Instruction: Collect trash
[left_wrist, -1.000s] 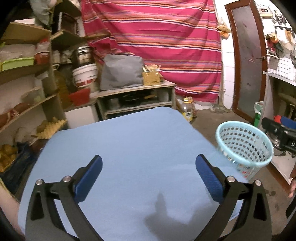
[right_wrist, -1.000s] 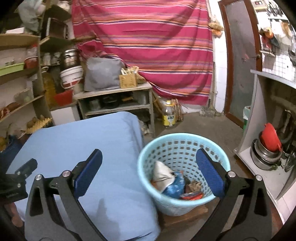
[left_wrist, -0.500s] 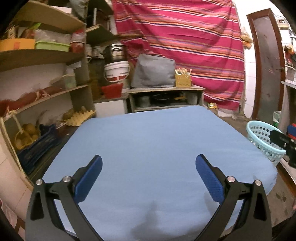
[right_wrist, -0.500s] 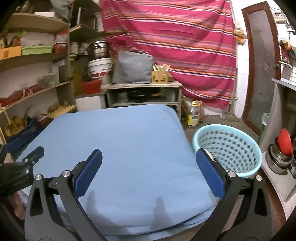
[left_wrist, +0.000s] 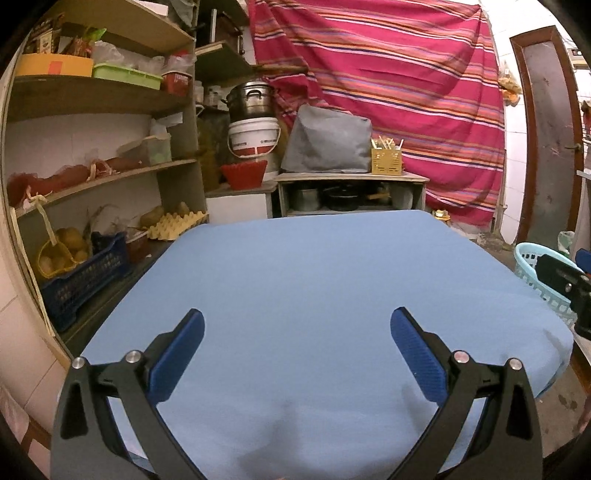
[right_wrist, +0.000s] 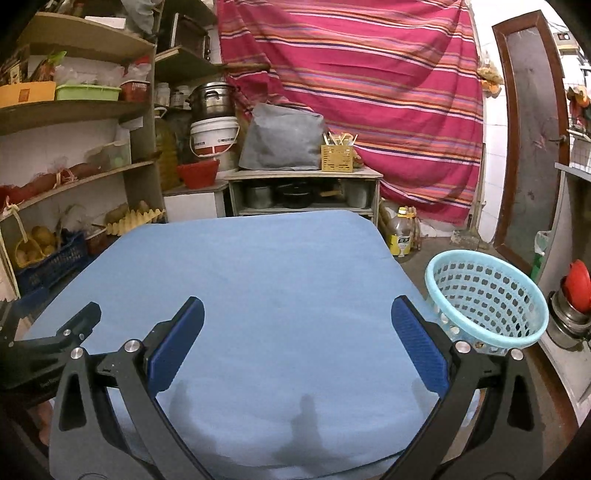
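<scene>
A light blue perforated basket (right_wrist: 487, 299) stands on the floor to the right of the blue-covered table (right_wrist: 277, 295); from here I cannot see inside it. It also shows at the right edge of the left wrist view (left_wrist: 535, 269). My left gripper (left_wrist: 295, 354) is open and empty above the near part of the table (left_wrist: 314, 288). My right gripper (right_wrist: 295, 350) is open and empty above the table's near right part. The left gripper's body shows at the lower left of the right wrist view (right_wrist: 48, 350). No trash shows on the table.
Wooden shelves (left_wrist: 92, 177) with boxes, potatoes and an egg tray stand on the left. A low cabinet (right_wrist: 303, 192) with pots stands behind the table, before a striped red curtain (right_wrist: 369, 92). An oil bottle (right_wrist: 402, 236) and a brown door (right_wrist: 532, 140) are right.
Both grippers have pulled back and turned left from the basket to face the table. The basket, with trash inside a second ago, now sits farther right in both views.
</scene>
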